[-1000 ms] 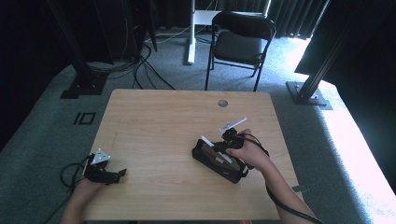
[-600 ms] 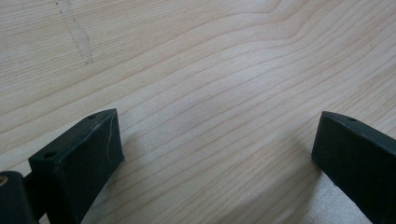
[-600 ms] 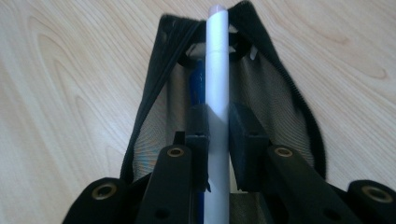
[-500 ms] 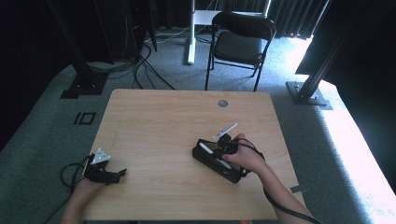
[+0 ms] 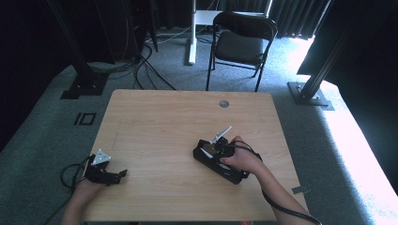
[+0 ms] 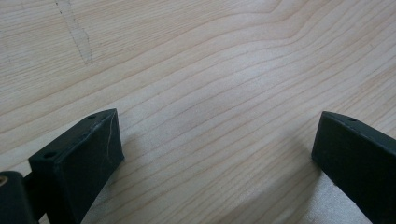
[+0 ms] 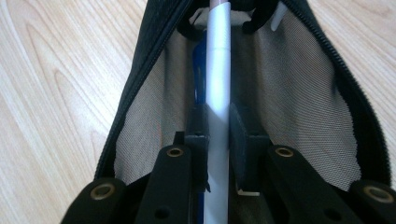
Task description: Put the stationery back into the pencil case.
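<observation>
A black zip pouch (image 5: 233,172) lies open on the wooden table (image 5: 159,122), right of the middle. My right gripper (image 7: 218,126) is shut on a white pen (image 7: 219,56), which points along the pouch's grey mesh lining (image 7: 289,93). A blue pen (image 7: 200,74) lies in the pouch under the white one. In the high view the right gripper (image 5: 220,149) sits over the pouch's far end, with the white pen (image 5: 221,135) sticking out beyond it. My left gripper (image 5: 119,174) rests at the table's front left, and its jaws (image 6: 215,154) stand open over bare wood.
A round cable hole (image 5: 224,103) is set near the table's far edge. A black folding chair (image 5: 241,44) stands behind the table. Cables (image 5: 141,70) and stand feet lie on the floor at the back left.
My right hand has come down with the white pen, towards the open pouch. The left gripper has stayed where it was.
</observation>
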`<state>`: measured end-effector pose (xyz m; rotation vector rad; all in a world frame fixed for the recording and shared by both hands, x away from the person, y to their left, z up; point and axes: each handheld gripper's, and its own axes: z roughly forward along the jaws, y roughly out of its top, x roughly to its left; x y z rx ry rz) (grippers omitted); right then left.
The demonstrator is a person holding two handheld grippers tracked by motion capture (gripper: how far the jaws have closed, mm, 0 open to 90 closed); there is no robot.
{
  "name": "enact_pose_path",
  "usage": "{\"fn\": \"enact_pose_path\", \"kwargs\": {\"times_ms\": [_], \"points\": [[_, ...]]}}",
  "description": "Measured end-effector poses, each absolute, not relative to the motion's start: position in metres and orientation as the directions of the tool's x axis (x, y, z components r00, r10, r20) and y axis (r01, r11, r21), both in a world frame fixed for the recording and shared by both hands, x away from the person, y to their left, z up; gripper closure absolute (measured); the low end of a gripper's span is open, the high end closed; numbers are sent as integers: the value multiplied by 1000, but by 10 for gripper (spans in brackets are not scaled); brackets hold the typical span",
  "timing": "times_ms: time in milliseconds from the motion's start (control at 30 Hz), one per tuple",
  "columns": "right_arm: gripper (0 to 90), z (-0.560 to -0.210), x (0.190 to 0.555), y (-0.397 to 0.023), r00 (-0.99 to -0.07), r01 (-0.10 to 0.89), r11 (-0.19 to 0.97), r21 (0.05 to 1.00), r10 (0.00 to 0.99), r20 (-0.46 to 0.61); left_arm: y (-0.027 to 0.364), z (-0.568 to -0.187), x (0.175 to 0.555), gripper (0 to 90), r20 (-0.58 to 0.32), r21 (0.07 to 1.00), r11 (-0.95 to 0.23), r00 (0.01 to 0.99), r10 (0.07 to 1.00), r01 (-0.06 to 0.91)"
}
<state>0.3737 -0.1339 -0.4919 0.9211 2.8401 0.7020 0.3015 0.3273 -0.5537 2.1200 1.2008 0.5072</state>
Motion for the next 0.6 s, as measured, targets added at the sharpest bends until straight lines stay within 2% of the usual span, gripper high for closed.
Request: {"fn": "enact_pose_path", "kwargs": {"times_ms": [233,600], "points": [[735,-487,375,-138,-814,540,704,461,575,75,327,-554,302,20,18,694,-376,508,861,614],[669,-456,373,-150,-806,515,618,594,585,91,327,-554,302,20,18,694,-377,508,861,614]]}}
